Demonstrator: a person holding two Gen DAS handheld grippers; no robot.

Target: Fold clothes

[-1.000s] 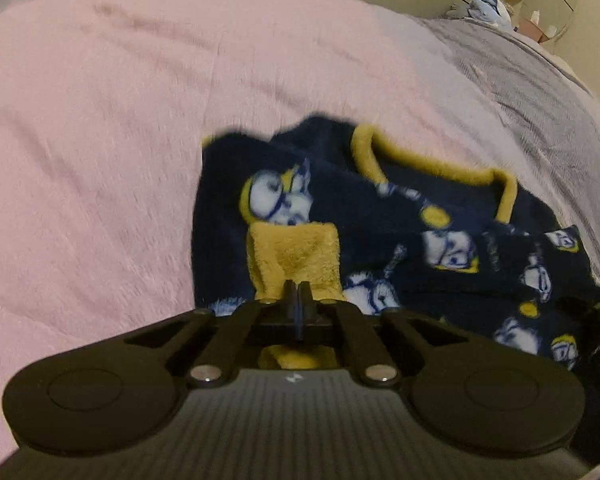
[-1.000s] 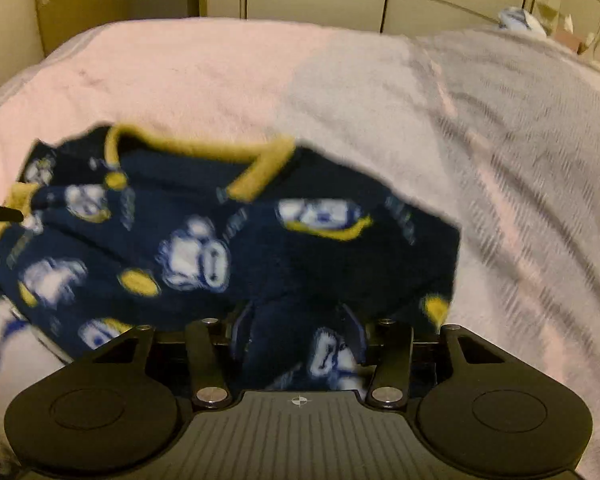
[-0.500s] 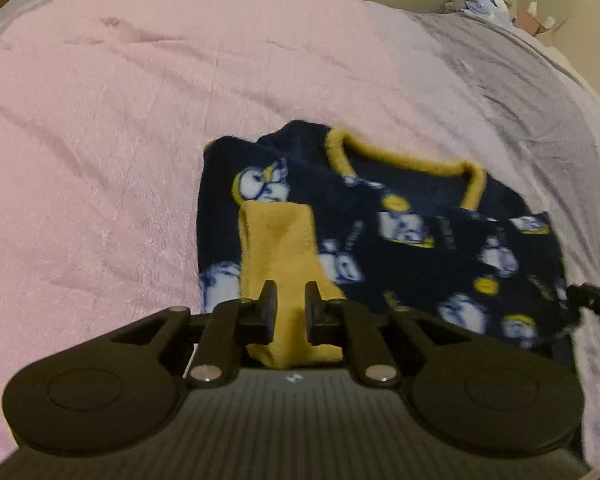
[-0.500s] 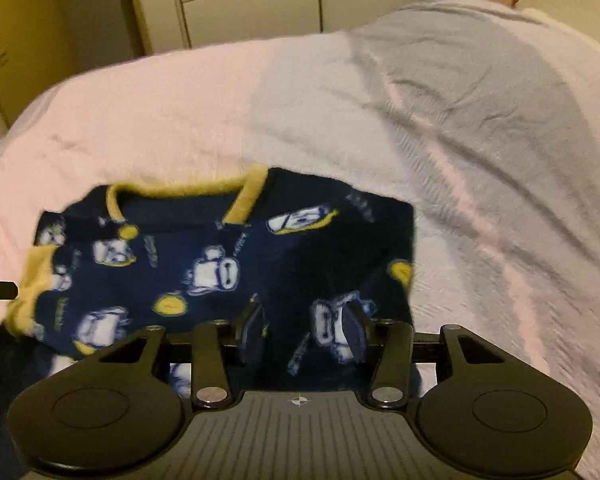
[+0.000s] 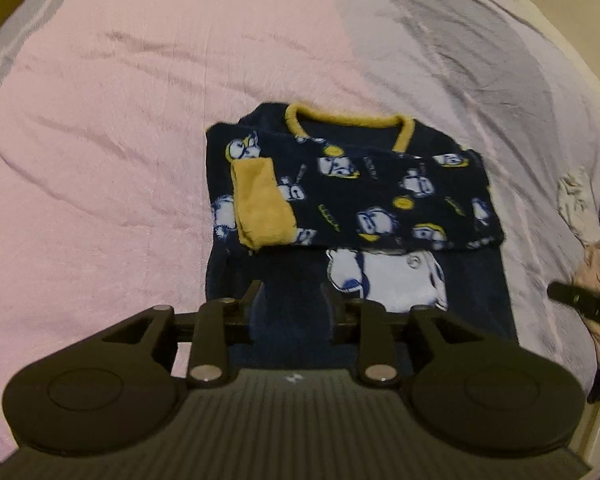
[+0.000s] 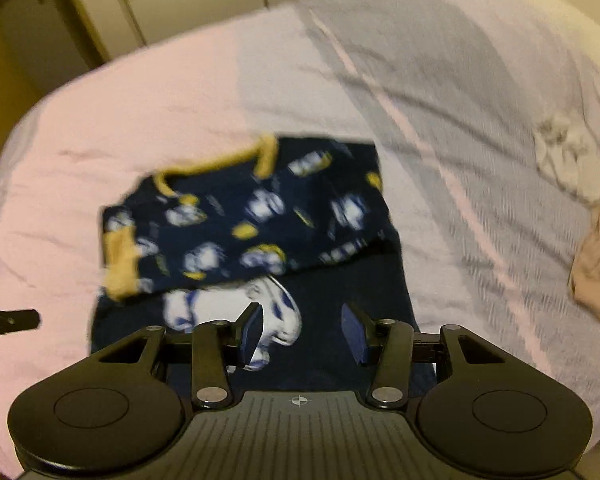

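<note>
We have the navy pyjama top (image 5: pixel 348 184) mid-bed, sleeves folded across its chest, lower half still flat toward the near edge. Our left claw (image 5: pixel 292 304) is opening, empty; our right claw (image 6: pixel 302 332) gapes, holding nothing. The bottom-up fold remains.

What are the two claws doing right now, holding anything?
Left claw: jaws opening, nothing between them, above the navy pajama top.
Right claw: open, holding nothing.
</note>
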